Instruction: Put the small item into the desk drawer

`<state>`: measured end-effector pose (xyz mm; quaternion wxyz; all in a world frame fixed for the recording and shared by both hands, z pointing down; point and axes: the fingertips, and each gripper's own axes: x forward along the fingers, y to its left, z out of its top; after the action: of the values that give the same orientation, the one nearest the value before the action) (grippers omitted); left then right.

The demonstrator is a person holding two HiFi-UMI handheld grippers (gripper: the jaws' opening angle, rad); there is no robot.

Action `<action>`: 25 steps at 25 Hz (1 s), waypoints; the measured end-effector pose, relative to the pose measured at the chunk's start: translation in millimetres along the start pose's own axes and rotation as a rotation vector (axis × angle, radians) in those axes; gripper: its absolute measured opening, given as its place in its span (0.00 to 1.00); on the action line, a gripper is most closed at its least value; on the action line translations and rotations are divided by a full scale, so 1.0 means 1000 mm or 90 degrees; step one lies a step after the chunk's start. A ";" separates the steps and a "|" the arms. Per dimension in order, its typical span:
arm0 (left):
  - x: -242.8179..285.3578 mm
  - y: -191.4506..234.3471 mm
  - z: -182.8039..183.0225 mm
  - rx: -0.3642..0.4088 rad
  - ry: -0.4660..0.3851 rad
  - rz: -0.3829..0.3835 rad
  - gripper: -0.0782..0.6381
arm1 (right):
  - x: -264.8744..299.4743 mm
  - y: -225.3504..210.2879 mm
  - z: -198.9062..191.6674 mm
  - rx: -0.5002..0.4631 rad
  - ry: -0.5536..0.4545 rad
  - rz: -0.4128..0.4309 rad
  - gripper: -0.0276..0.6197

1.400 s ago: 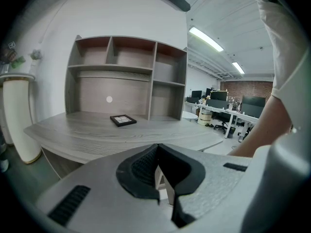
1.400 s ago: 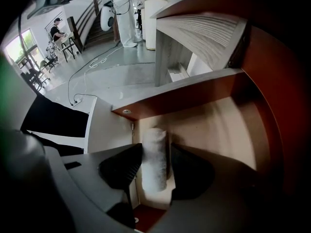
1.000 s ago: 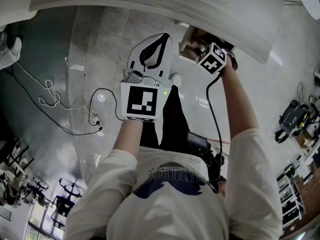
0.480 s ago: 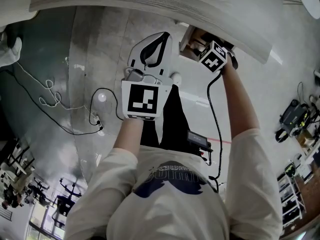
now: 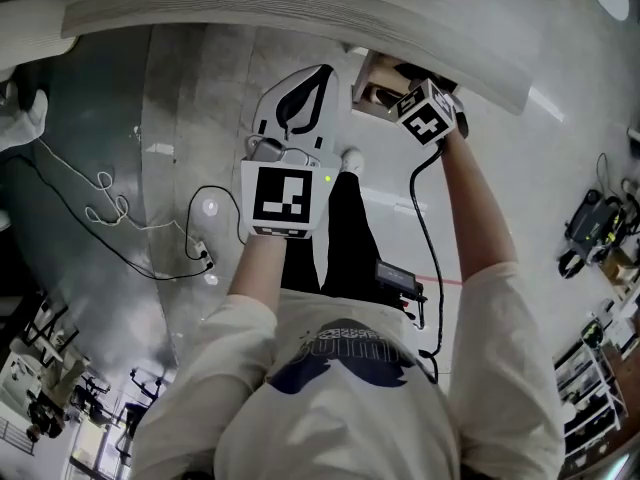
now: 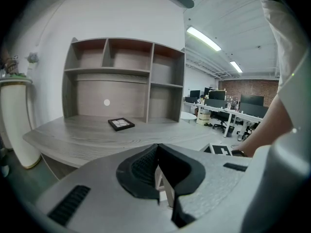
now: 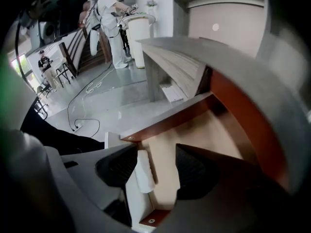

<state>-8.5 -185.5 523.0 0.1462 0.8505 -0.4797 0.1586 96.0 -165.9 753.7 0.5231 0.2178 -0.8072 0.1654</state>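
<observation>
right gripper (image 7: 156,165) fingers just spread, so the small white oblong item (image 7: 144,171) lies between them in the drawer (image 7: 209,130). left gripper (image 6: 156,147) unmoved, fingers pressed together.

Bright, even indoor light fills all three views. Ceiling light strips (image 6: 204,39) glow in the left gripper view, and the polished floor (image 5: 175,118) shows pale glare spots in the head view. Fisheye distortion bends the edges, the corners fall black, and the right gripper view's foreground is blurred.
</observation>
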 end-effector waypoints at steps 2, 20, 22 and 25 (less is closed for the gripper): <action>-0.004 -0.002 0.008 0.005 -0.005 -0.002 0.12 | -0.014 -0.001 0.006 0.026 -0.026 -0.012 0.42; -0.044 -0.043 0.103 0.054 -0.071 -0.033 0.12 | -0.187 -0.001 0.027 0.234 -0.260 -0.157 0.34; -0.050 -0.049 0.114 0.058 -0.080 -0.040 0.12 | -0.211 -0.001 0.033 0.245 -0.288 -0.182 0.32; -0.059 -0.059 0.133 0.066 -0.100 -0.049 0.12 | -0.249 -0.001 0.042 0.265 -0.335 -0.220 0.29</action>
<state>30.3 -164.0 372.5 0.0702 0.8844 -0.4481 0.1105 152.8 -143.0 508.4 0.2626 0.4877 -0.8143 0.1736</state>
